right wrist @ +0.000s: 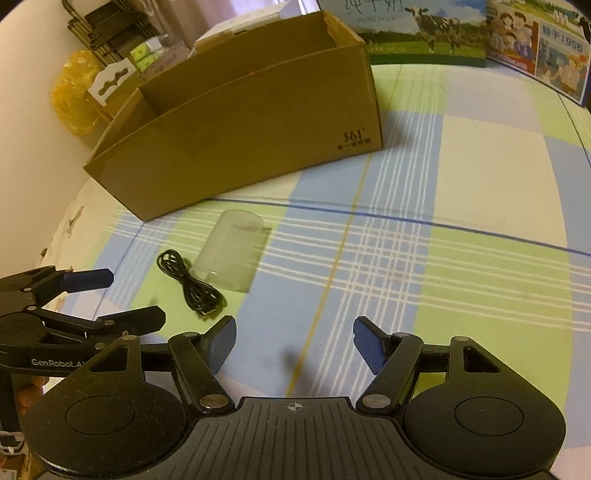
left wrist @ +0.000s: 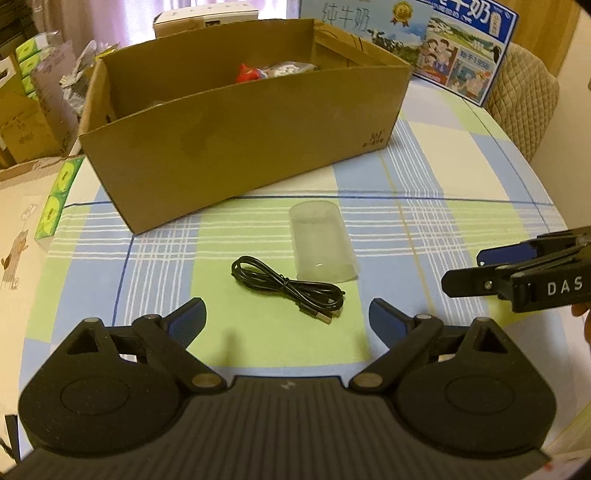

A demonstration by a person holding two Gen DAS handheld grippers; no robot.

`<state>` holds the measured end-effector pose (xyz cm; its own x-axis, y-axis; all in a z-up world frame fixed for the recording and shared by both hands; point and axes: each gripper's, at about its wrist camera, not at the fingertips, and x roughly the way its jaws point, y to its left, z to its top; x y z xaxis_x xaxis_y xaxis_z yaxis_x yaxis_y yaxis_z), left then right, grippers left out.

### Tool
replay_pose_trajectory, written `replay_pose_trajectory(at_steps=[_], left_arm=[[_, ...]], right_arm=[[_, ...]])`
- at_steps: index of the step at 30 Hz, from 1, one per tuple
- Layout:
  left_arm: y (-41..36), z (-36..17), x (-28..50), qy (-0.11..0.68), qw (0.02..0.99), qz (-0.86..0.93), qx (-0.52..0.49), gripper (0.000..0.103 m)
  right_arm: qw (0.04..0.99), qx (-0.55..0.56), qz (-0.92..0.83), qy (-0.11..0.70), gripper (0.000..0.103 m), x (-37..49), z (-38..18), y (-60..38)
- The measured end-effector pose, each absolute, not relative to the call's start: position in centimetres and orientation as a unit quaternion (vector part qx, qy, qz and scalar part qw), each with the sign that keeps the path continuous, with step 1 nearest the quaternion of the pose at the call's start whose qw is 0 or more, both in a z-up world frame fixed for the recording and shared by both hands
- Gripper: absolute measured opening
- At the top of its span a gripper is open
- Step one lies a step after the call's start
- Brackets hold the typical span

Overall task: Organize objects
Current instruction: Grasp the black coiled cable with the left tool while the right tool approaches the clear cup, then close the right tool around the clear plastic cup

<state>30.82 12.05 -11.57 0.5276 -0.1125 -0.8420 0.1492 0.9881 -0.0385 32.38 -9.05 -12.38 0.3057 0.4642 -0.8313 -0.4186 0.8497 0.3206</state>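
Note:
A coiled black USB cable lies on the checked tablecloth. Just beyond it, a clear plastic cup lies on its side. Behind both stands an open cardboard box, and inside it I see a red item and a bag of white beads. My left gripper hangs open just short of the cable, nothing between its fingers. My right gripper is open too, empty, to the right of the cable and cup.
Blue milk cartons stand at the back of the table, with a quilted chair back at the right. Green tissue packs and boxes crowd the table's left edge. A yellow bag sits beyond that edge.

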Motion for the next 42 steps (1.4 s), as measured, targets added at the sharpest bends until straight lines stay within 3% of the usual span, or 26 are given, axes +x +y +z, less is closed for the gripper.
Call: replay_pose_trajectory(at_steps=[21,42], left_arm=[[10.9,-16.6,34.5,0.499,0.852,-0.126,0.097,0.099],[11.6,-17.2,35.3,0.474,0.857,-0.166,0.113,0.094]], right_arm=[[0.802,0.041,0.233,0.548,0.067,34.0,-14.1,-10.4],[0.799,0.033,0.240,0.550,0.067,34.2,-14.3,-9.5]])
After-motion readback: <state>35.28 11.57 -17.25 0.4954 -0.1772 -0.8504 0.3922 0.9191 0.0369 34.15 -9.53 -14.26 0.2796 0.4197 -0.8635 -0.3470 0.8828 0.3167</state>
